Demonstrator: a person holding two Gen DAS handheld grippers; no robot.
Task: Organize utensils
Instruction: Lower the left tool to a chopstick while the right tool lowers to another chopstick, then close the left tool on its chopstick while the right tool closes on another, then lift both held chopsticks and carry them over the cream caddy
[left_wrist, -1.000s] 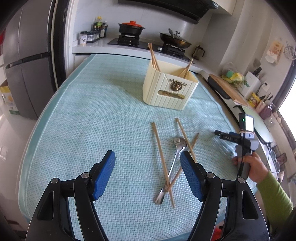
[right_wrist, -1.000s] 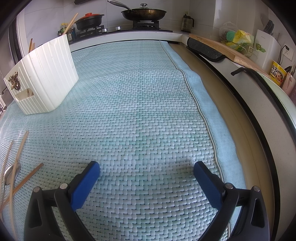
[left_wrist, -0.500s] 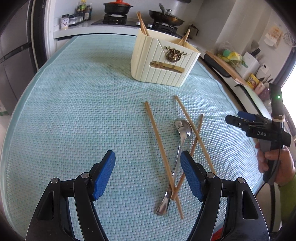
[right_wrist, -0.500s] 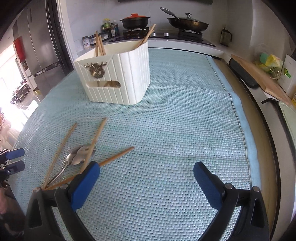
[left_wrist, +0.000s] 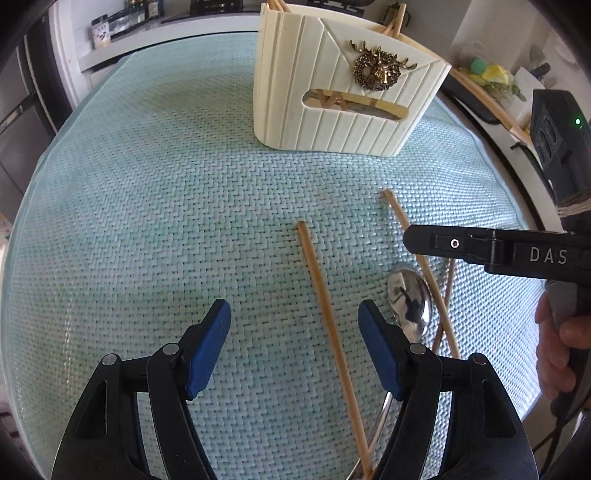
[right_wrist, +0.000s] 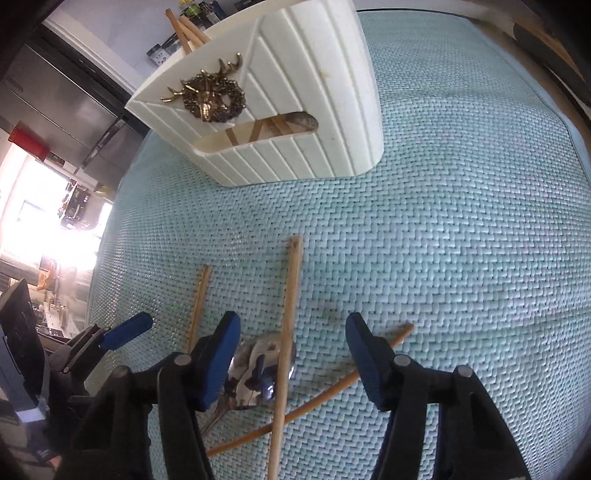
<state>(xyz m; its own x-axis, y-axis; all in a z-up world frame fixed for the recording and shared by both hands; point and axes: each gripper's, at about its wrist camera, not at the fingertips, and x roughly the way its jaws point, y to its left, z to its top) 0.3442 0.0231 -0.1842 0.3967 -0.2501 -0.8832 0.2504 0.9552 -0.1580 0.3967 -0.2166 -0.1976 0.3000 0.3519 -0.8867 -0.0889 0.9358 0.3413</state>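
A cream utensil holder (left_wrist: 343, 85) with chopsticks in it stands on the mint woven mat (left_wrist: 147, 206). In front of it lie three loose wooden chopsticks and a metal spoon (left_wrist: 408, 299). My left gripper (left_wrist: 293, 343) hovers over one chopstick (left_wrist: 321, 295), which runs between its pads without touching them; its jaws are closing slightly. My right gripper (right_wrist: 293, 350) is over the spoon's bowl (right_wrist: 264, 365) and a second chopstick (right_wrist: 290, 314). Its jaws are closing, with both things between the pads and untouched. A third chopstick (right_wrist: 332, 391) crosses underneath.
The holder (right_wrist: 280, 110) stands close behind the utensils. The person's hand (left_wrist: 557, 350) holds the right gripper at the mat's right edge. A counter with a wooden board (left_wrist: 480, 96) runs along the right, and a fridge (right_wrist: 74, 110) stands at the left.
Both grippers have come in low over the loose utensils. The right view has swung left from bare mat onto the spoon and chopsticks, and its jaws have narrowed.
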